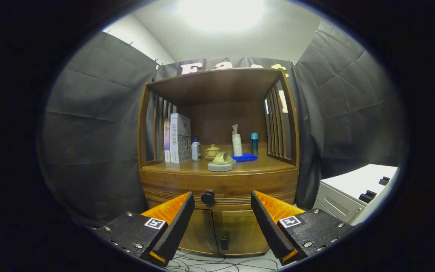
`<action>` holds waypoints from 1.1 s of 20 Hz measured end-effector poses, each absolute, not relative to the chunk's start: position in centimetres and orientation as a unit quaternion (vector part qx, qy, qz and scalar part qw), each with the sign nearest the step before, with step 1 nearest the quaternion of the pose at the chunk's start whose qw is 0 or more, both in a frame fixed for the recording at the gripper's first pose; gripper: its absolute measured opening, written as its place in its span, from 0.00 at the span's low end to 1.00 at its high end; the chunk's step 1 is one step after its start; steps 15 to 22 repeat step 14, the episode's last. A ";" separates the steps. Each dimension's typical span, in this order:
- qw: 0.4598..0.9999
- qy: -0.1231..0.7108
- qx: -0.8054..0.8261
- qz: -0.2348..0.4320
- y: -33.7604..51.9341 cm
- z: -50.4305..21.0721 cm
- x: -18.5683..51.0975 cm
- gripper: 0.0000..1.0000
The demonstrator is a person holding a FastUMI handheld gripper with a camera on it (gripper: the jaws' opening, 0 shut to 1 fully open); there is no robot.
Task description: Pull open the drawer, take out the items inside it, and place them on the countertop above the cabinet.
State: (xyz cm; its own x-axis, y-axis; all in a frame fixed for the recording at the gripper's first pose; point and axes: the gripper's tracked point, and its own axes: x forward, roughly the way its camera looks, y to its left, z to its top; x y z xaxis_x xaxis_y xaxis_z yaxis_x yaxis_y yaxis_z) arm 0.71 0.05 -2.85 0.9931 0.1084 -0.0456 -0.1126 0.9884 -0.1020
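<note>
Gripper view: gripper (222, 206) being held open before closed drawer (219, 187); small round knob (207, 197), likely rigid, being judged best hold.

Glossy wooden cabinet (217, 181), smooth dark drawer knob (207, 197), tongs (222, 206) agape.

Wooden cabinet tabletop (263, 164), upright books (179, 138) at its left, white bottle (196, 149), lidded pot (212, 151), grey block (222, 165), pump bottle (236, 141), blue cloth (244, 157), teal-capped bottle (254, 144), gripper (222, 211) jaws spread wide, holding nothing
</note>
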 end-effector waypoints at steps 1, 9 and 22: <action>0.997 0.019 -0.050 0.057 0.1 -2.9 0.6 0.93; 0.997 0.019 -0.045 0.057 -0.1 -3.1 0.6 0.93; 0.997 0.017 -0.046 0.062 0.3 -3.2 0.4 0.93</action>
